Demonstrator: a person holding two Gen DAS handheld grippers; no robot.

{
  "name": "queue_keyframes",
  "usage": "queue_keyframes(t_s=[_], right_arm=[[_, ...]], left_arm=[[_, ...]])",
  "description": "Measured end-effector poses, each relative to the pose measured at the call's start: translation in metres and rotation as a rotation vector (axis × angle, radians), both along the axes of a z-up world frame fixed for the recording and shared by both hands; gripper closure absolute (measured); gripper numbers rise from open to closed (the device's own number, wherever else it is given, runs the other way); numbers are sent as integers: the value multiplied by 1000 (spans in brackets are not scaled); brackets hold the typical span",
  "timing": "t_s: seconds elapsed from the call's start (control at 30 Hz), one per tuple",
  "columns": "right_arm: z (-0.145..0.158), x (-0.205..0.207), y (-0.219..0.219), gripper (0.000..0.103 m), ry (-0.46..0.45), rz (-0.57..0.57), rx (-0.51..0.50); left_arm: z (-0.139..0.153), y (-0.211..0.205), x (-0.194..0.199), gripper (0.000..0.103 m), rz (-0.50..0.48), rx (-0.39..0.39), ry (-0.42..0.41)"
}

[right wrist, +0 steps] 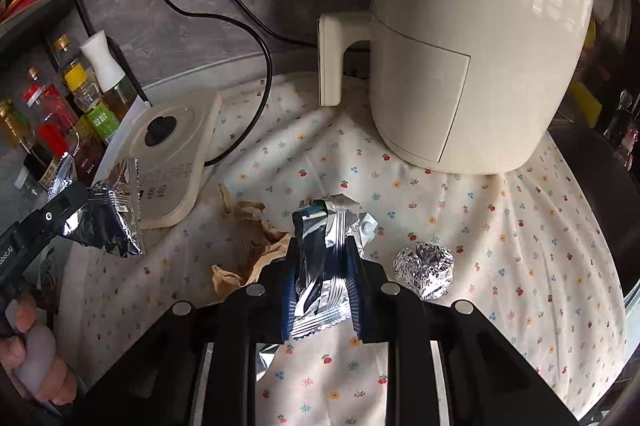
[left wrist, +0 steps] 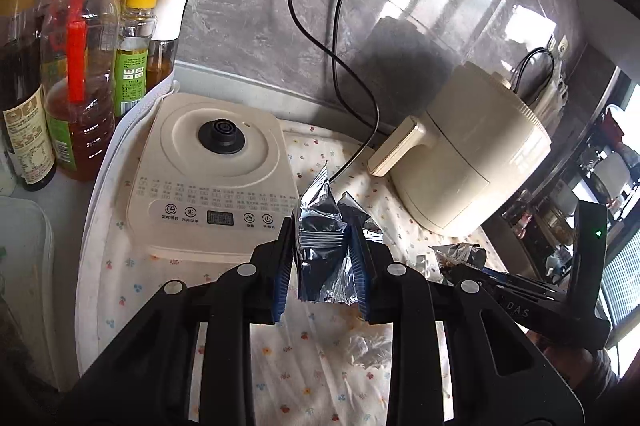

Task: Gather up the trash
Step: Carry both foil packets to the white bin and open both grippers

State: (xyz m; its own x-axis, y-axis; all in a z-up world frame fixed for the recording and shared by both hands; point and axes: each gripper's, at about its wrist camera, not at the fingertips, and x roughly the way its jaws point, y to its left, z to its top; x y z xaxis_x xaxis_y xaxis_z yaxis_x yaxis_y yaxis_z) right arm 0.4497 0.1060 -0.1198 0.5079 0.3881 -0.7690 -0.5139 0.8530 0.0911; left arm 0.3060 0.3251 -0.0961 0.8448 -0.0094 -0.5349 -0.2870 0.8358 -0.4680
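In the left wrist view my left gripper is shut on a crumpled silver foil wrapper, held above the floral cloth. My right gripper is shut on another silver wrapper, also off the cloth. Each gripper shows in the other's view: the left gripper with its wrapper at the left edge, the right gripper with its wrapper at the right. On the cloth lie crumpled brown paper, a foil ball and a clear plastic scrap.
A cream air fryer stands at the back right, and a cream cooker base with a control panel at the back left. Oil and sauce bottles crowd the far left. Two black cords run to wall sockets. A person's hand grips the left handle.
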Motion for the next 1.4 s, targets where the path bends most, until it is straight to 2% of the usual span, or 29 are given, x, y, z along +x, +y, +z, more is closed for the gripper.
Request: queue_keyframes(t_s=[0.4,0.6,0.77,0.87,1.1,1.4], right_arm=[[35,-63,-58,81,-42,49,69],[40,-94,-115,81,-61,38,98],[39,-117,-166,81,-59,23,103],[35,-127,-198,81,-67,-2,100],[17,-148,-270,81,-43,-45,109],[-17,-176,-348,81,20,-79,81]], left_arm=[[34,-64,-57,76,3,80,-60],[40,-111,-77,76,-9,105,-67],[41,-159,-88,76,-29,98,-48],[41,-191,-95,76,-63,120,-35],[30,-251,-112,76,-95,113,0],[-5,-325,-137,76,-136,73,66]])
